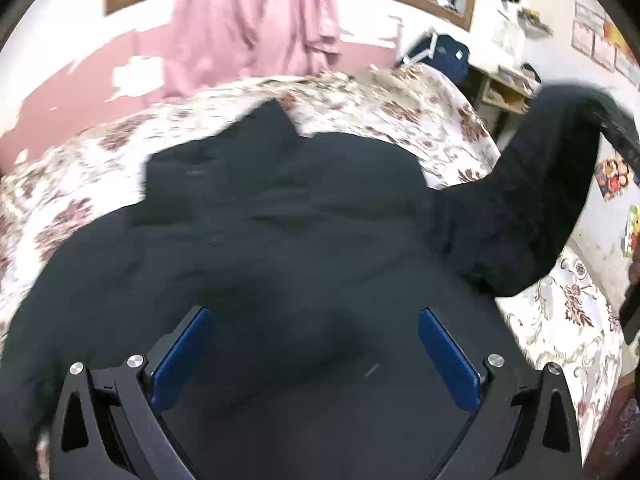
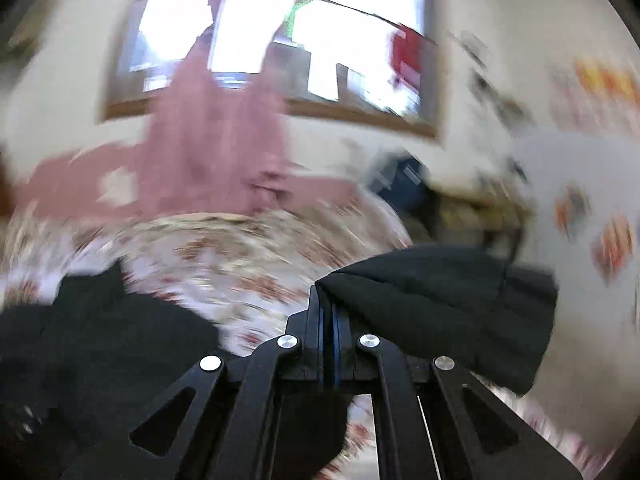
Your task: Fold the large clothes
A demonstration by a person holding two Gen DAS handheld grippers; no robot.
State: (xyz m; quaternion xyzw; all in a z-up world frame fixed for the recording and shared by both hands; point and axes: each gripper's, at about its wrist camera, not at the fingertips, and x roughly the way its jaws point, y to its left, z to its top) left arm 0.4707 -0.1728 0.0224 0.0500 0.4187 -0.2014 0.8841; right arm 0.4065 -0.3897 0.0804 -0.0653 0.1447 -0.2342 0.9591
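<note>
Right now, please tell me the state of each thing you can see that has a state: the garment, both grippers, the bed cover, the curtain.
Large black fabric garment: spread on the bed, one end lifted at the right.
Left gripper: jaws open, nothing between them.
Right gripper: jaws shut on the garment's edge.
Floral white-and-red bed cover: spread flat under the garment.
Pink fabric curtain: hanging at the window.
</note>
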